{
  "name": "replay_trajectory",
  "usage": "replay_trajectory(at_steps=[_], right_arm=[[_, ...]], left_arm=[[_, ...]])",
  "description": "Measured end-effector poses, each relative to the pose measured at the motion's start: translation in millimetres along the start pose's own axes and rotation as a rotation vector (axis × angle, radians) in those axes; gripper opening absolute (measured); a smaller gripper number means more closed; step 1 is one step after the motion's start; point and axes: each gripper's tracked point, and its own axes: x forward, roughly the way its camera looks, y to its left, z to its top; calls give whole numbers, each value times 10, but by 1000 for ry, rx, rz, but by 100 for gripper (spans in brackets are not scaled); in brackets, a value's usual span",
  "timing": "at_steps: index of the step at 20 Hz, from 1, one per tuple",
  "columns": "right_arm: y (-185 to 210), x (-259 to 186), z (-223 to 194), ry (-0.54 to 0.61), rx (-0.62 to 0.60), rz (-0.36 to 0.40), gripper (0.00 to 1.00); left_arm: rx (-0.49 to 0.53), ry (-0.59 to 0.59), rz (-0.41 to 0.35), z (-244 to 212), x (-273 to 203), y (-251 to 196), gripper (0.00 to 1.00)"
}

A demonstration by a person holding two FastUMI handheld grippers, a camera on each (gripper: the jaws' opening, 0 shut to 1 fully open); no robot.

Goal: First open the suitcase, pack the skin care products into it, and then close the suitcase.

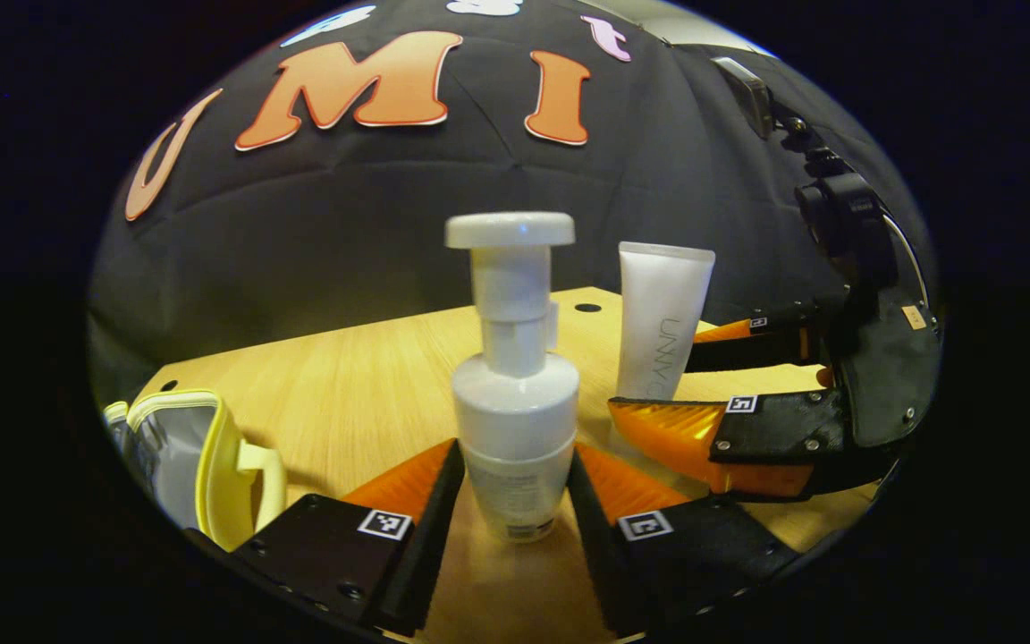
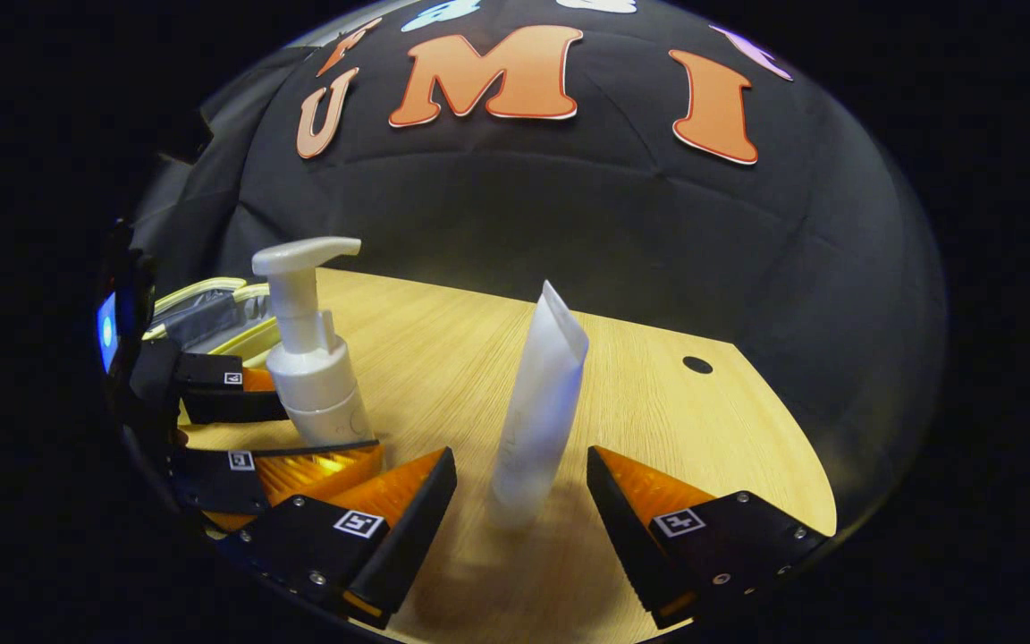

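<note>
A white pump bottle [image 1: 515, 402] stands upright on the wooden table [image 1: 345, 376], and my left gripper [image 1: 515, 447] is shut on it, both fingertips pressing its lower body. To its right a white tube [image 1: 662, 313] stands on its cap between the fingers of my right gripper [image 1: 658, 376]. In the right gripper view the tube [image 2: 537, 402] leans slightly, with a gap on each side to the open right gripper [image 2: 519, 452]. The pump bottle [image 2: 314, 376] and left gripper [image 2: 332, 420] are at the left there. A yellow-rimmed suitcase [image 1: 184, 456] lies open at the table's left.
The suitcase [image 2: 211, 309] sits behind the left gripper in the right gripper view. The table [image 2: 658, 402] has a small round hole [image 2: 697, 365] near its far edge. The black cloth wall stands close behind the table.
</note>
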Motion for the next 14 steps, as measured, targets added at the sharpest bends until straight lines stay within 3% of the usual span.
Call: replay_trajectory(at_steps=[1, 6, 7, 8, 10, 12, 14], right_arm=[[-1, 7, -4, 3, 2, 2, 93], [66, 82, -37, 29, 42, 28, 86], [68, 93, -50, 36, 43, 28, 74], [72, 106, -50, 46, 36, 27, 74], [55, 108, -51, 67, 11, 16, 58], [118, 103, -18, 92, 32, 40, 49], [179, 58, 75, 99, 33, 54, 46]], left_arm=[[6, 4, -10, 24, -5, -8, 63], [-19, 44, 15, 60, -127, 18, 60], [-22, 48, 31, 118, -185, 68, 60], [-30, 49, 47, 185, -244, 129, 59], [-49, 41, 78, 350, -411, 251, 59], [-64, 35, 113, 520, -559, 407, 59], [-62, 31, 156, 668, -714, 585, 59]])
